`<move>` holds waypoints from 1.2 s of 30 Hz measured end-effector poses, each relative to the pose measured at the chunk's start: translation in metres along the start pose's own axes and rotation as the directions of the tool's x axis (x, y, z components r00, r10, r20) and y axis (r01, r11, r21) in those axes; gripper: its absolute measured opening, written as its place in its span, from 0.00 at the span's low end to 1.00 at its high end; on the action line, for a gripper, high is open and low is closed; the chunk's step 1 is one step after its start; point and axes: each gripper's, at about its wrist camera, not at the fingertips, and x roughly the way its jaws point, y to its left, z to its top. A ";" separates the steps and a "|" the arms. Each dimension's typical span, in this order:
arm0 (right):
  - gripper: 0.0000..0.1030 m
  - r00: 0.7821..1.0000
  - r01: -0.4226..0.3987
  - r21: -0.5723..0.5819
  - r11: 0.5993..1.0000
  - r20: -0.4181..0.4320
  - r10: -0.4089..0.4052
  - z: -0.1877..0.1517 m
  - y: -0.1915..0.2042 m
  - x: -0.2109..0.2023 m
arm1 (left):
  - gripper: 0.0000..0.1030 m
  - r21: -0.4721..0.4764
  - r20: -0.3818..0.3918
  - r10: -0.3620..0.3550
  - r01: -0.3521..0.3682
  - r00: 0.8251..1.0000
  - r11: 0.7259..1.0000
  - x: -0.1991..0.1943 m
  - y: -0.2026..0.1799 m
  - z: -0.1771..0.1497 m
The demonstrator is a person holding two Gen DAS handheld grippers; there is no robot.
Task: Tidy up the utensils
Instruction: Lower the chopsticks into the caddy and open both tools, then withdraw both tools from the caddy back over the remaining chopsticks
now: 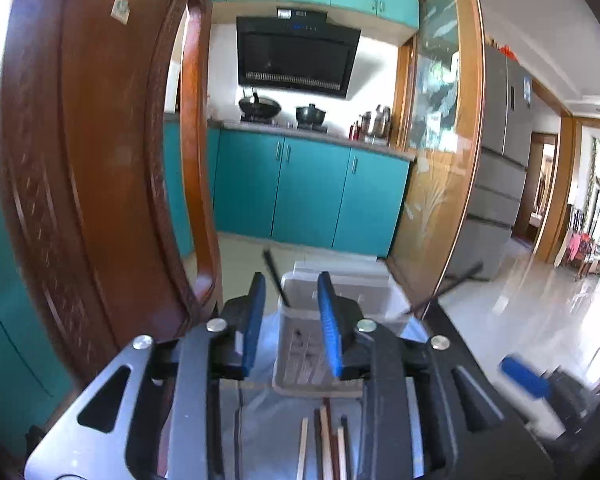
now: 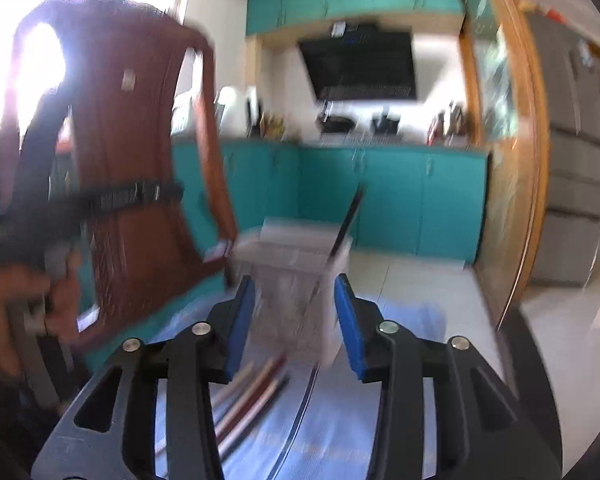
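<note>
Carved reddish-brown wooden chair back (image 1: 100,152) at left, glossy. Left gripper (image 1: 291,320): ribbed blue pads spread, nothing between. Clear rectangular plastic utensil holder (image 1: 340,300) just ahead on table, thin black chopstick (image 1: 275,278) leaning inside. Loose slim wooden chopsticks (image 1: 332,444), pale and dark red, flat on glassy blue-tinted tabletop (image 2: 340,440). Right gripper (image 2: 295,322): jaws wide apart, empty; view motion-blurred
</note>
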 end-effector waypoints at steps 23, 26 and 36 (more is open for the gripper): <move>0.19 0.840 -0.079 0.050 0.996 -0.534 0.094 -0.063 0.046 0.113 | 0.31 0.011 -0.122 0.033 -0.032 0.992 0.999 0.000 0.017 -0.032; 0.06 0.832 -0.083 0.050 0.995 -0.547 0.097 -0.063 0.039 0.108 | 0.31 0.010 -0.132 0.039 -0.038 0.991 0.999 0.001 0.020 -0.033; 0.03 0.814 -0.009 -0.010 1.000 -0.581 0.001 -0.071 0.005 0.088 | 0.35 0.026 -0.185 0.040 -0.036 0.982 0.999 0.005 0.017 -0.042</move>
